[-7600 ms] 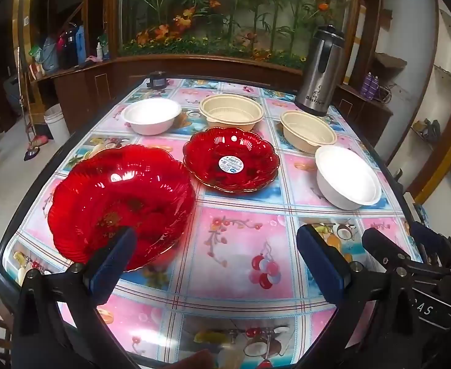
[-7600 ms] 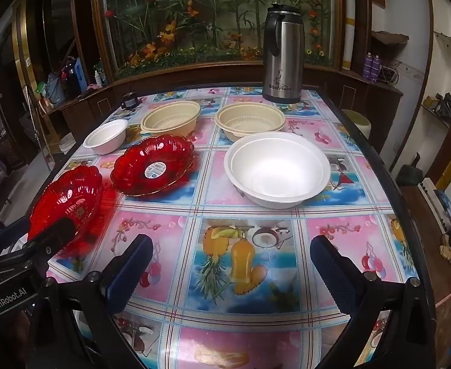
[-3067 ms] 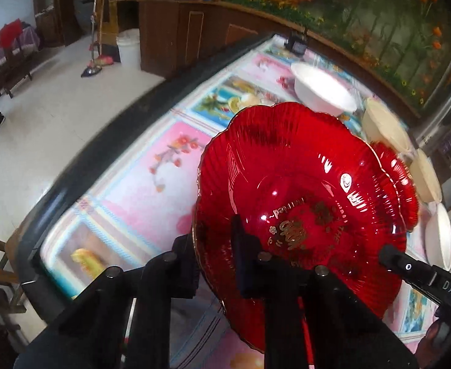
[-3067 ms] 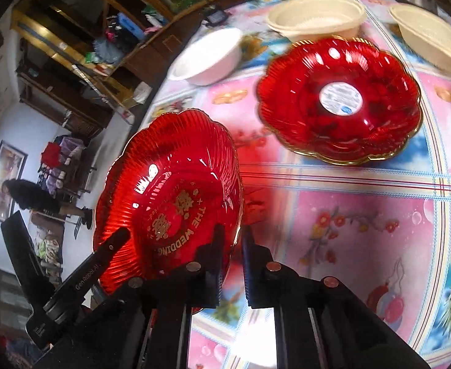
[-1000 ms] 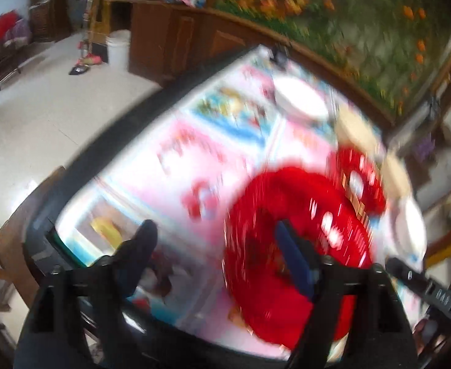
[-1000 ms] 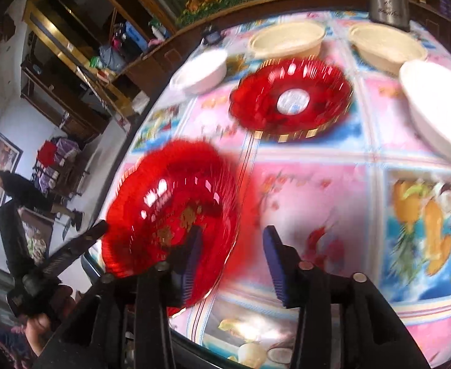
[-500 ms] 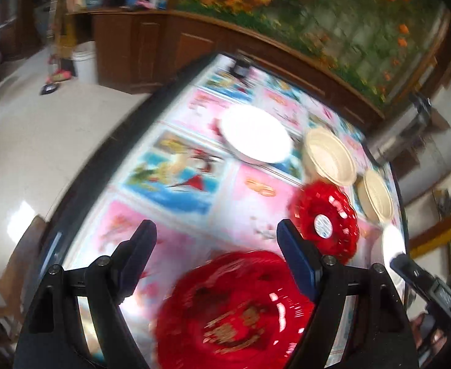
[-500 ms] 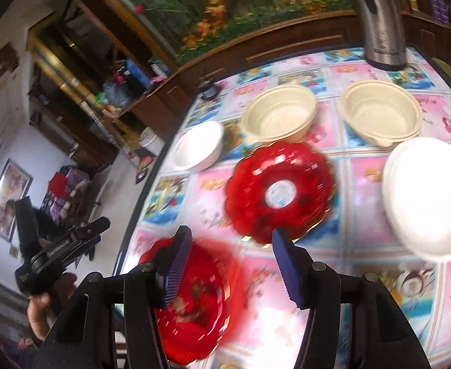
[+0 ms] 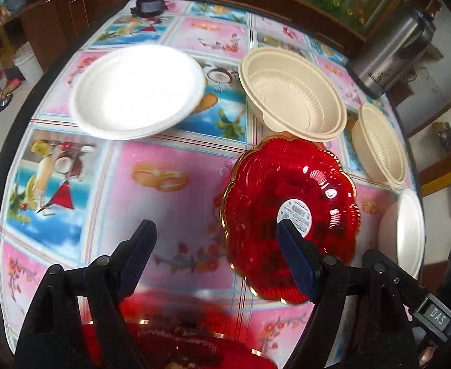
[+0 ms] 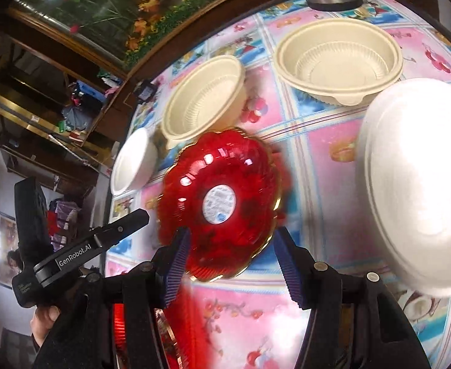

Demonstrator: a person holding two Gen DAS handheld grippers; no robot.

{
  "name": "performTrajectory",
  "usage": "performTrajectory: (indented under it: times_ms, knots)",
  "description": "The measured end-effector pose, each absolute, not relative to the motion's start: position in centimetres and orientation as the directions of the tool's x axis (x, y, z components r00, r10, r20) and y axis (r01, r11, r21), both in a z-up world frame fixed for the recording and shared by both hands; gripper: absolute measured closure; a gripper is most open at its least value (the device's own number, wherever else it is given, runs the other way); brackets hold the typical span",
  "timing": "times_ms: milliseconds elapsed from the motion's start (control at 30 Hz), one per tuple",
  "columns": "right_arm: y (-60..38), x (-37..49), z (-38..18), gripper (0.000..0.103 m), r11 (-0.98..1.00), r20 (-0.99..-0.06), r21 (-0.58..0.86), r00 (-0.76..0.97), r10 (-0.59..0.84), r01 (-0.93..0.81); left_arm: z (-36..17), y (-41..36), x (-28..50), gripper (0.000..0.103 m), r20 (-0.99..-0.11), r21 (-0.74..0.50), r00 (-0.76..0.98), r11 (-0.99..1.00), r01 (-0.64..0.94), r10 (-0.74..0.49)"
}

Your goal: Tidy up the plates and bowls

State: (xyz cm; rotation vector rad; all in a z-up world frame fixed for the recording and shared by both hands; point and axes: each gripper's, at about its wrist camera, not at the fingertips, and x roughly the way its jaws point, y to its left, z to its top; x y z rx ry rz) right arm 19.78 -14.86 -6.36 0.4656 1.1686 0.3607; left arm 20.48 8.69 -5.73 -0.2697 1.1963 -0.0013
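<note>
Above the red plate point(image 10: 222, 203), both grippers point(image 9: 216, 252) point(image 10: 230, 261) hover, fingers wide.

The tablecloth point(image 9: 170, 166) has pink and blue squares with pictures of fruit and flowers. Two plates point(image 9: 290, 212) are clear red with gold rims; one carries a white round label point(image 10: 219, 204). Two bowls point(image 9: 293, 92) are cream and ribbed, two bowls point(image 9: 136, 89) plain white.

Both grippers have released the big red plate point(image 9: 176, 332) and opened over the smaller one point(image 9: 290, 212).
</note>
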Motion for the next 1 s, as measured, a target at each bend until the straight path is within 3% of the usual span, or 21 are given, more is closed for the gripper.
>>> performTrajectory:
  times_ms: [300, 433, 500, 600, 667, 767, 833, 1000]
  knots:
    - [-14.7, 21.5, -8.5, 0.047, 0.852, -0.806, 0.523, 0.32, 0.498, -0.007, -8.3, 8.1, 22.1, 0.023, -0.938, -0.231, 0.3, 0.958, -0.167, -0.174]
    - [-14.5, 21.7, -9.1, 0.055, 0.861, -0.818, 0.509, 0.311, 0.484, 0.0, -8.7, 7.9, 22.3, 0.023, -0.941, -0.233, 0.29, 0.957, -0.172, -0.176]
    - [-14.6, 21.8, -9.3, 0.058, 0.865, -0.822, 0.502, 0.31, 0.477, 0.002, -8.7, 7.8, 22.3, 0.027, -0.94, -0.221, 0.298, 0.961, -0.167, -0.164]
    - [-14.4, 22.0, -9.8, 0.07, 0.871, -0.831, 0.491, 0.302, 0.466, 0.007, -8.6, 7.6, 22.4, 0.046, -0.941, -0.202, 0.305, 0.966, -0.159, -0.147]
    - [-14.4, 22.1, -10.2, 0.087, 0.878, -0.84, 0.478, 0.296, 0.455, 0.007, -8.5, 7.5, 22.5, 0.062, -0.945, -0.178, 0.303, 0.972, -0.151, -0.126]
    - [-14.4, 22.1, -10.4, 0.095, 0.883, -0.844, 0.468, 0.299, 0.445, 0.008, -8.5, 7.5, 22.5, 0.079, -0.945, -0.162, 0.307, 0.977, -0.137, -0.113]
    - [-14.3, 22.0, -10.4, 0.095, 0.884, -0.844, 0.467, 0.3, 0.445, 0.004, -8.6, 7.5, 22.6, 0.085, -0.943, -0.175, 0.306, 0.975, -0.137, -0.126]
    - [-14.1, 21.8, -10.1, 0.095, 0.888, -0.845, 0.459, 0.306, 0.439, -0.007, -8.4, 7.4, 22.3, 0.085, -0.943, -0.169, 0.31, 0.977, -0.133, -0.121]
